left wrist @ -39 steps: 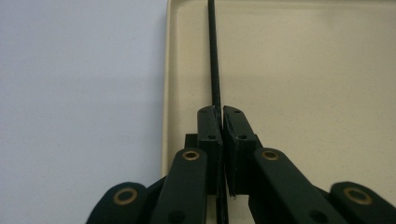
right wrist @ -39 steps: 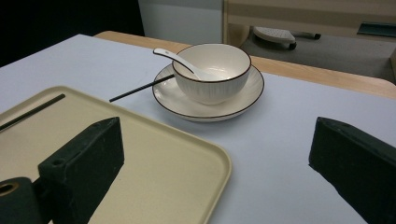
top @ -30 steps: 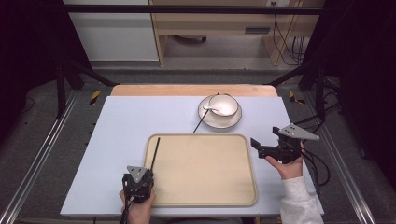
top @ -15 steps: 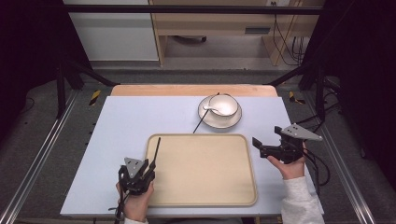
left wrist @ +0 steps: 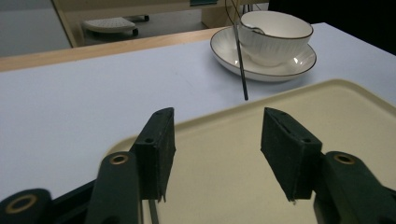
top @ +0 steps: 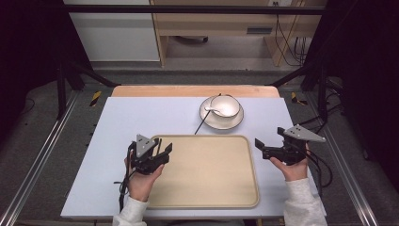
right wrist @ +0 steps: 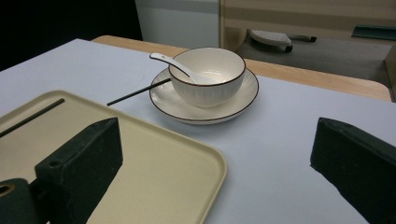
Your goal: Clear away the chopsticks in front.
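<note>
Thin black chopstick [right wrist: 31,117], lying flat on beige rectangular tray [top: 211,179], close to its left rim

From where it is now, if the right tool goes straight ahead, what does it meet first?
Probably the saucer under the bowl: the right tool, open, points at it over the bare table. Depth is unclear.

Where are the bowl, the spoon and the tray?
bowl [right wrist: 205,88], right gripper view, on its ribbed outer wall.
spoon [right wrist: 164,59], right gripper view, on the handle jutting past the rim.
tray [top: 207,205], high view, on its near rim.
</note>
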### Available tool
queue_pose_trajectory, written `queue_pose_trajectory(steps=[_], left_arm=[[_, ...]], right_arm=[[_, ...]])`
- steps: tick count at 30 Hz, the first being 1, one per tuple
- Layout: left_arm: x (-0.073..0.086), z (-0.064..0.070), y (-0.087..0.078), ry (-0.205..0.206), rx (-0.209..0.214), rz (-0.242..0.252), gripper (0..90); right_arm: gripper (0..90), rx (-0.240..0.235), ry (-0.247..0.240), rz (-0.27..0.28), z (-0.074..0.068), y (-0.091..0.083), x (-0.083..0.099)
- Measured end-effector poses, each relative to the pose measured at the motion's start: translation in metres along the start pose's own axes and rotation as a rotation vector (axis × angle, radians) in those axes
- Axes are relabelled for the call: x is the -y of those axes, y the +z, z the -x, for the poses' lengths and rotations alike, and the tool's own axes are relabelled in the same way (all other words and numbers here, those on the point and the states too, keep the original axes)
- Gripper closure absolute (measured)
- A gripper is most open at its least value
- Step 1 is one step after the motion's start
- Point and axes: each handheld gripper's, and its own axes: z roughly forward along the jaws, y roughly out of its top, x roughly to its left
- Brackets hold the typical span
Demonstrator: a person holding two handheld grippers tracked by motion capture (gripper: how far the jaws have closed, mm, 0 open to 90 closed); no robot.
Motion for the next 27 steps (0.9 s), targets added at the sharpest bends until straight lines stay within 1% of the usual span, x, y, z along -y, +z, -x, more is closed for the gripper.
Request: queue_pose_trajectory(steps=[1,3,5,6,7,9,11,12,13,15,16,18,21,23,27], left_arm=[[-0.004,-0.001,0.004,0.000,0.017,0.001,40.5],[-0.013,-0.002,0.012,0.010,0.034,-0.008,35.9],[-0.021,-0.002,0.020,0.020,0.059,-0.014,34.7],[-0.025,-0.001,0.025,0.026,0.061,-0.015,33.7],[-0.028,-0.001,0.029,0.042,0.059,-0.023,32.1],[-0.035,0.001,0.038,0.068,0.073,-0.033,30.2],[-0.042,0.002,0.049,0.080,0.092,-0.045,28.6],[-0.045,0.003,0.052,0.076,0.097,-0.042,28.4],[-0.048,0.003,0.057,0.089,0.105,-0.050,28.1],[-0.055,0.005,0.065,0.121,0.104,-0.063,27.5],[-0.058,0.007,0.070,0.123,0.104,-0.063,27.2],[-0.063,0.009,0.078,0.144,0.106,-0.073,27.1],[-0.069,0.011,0.089,0.161,0.114,-0.089,27.1],[-0.072,0.013,0.097,0.180,0.115,-0.097,27.1],[-0.078,0.016,0.110,0.191,0.125,-0.114,26.9]], right_arm=[[2.6,0.000,-0.004,-0.001,0.000,0.000,0.000],[2.6,0.001,0.000,0.003,0.001,-0.001,0.000],[2.6,0.001,0.001,0.005,0.001,-0.001,0.000],[2.6,0.002,0.001,0.004,0.001,-0.001,0.000],[2.6,0.003,0.002,0.004,0.001,-0.001,0.000],[2.6,0.002,0.002,0.005,0.001,-0.001,0.000],[2.6,0.002,0.003,0.005,0.001,-0.001,-0.001],[2.6,0.003,0.003,0.006,0.001,-0.001,-0.001],[2.6,0.002,0.004,0.007,0.001,-0.001,-0.001],[2.6,0.002,0.001,0.008,0.002,-0.002,-0.001],[2.7,0.002,0.001,0.008,0.002,-0.002,-0.001],[2.6,0.002,0.003,0.009,0.002,-0.002,-0.001],[2.6,0.000,0.002,0.008,0.002,-0.002,-0.001],[2.6,0.000,0.001,0.009,0.002,-0.003,-0.001],[2.6,-0.001,-0.001,0.010,0.002,-0.002,-0.001]])
